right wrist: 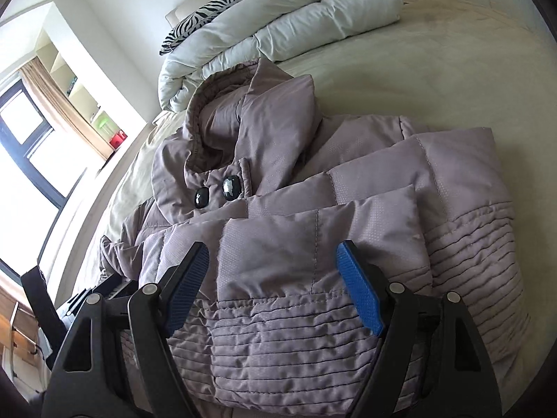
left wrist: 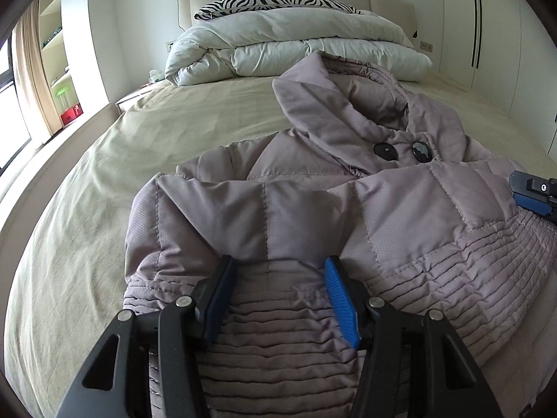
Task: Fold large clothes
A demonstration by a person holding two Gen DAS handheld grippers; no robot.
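Note:
A mauve quilted hooded coat (left wrist: 313, 209) lies on the bed, partly folded, with its two sleeves laid across the chest and two black buttons (left wrist: 386, 149) below the hood. It also shows in the right wrist view (right wrist: 313, 244). My left gripper (left wrist: 278, 271) is open, its blue-padded fingers spread just above the ribbed sleeve cuff, holding nothing. My right gripper (right wrist: 273, 254) is open over the other folded sleeve, holding nothing. Part of the right gripper shows at the right edge of the left wrist view (left wrist: 536, 191).
The coat rests on a beige bed sheet (left wrist: 104, 209). A white duvet (left wrist: 296, 45) and a zebra-print pillow (left wrist: 271, 1) are piled at the headboard. A window with curtains (right wrist: 31, 132) and a shelf are to the left; wardrobe doors (left wrist: 487, 17) to the right.

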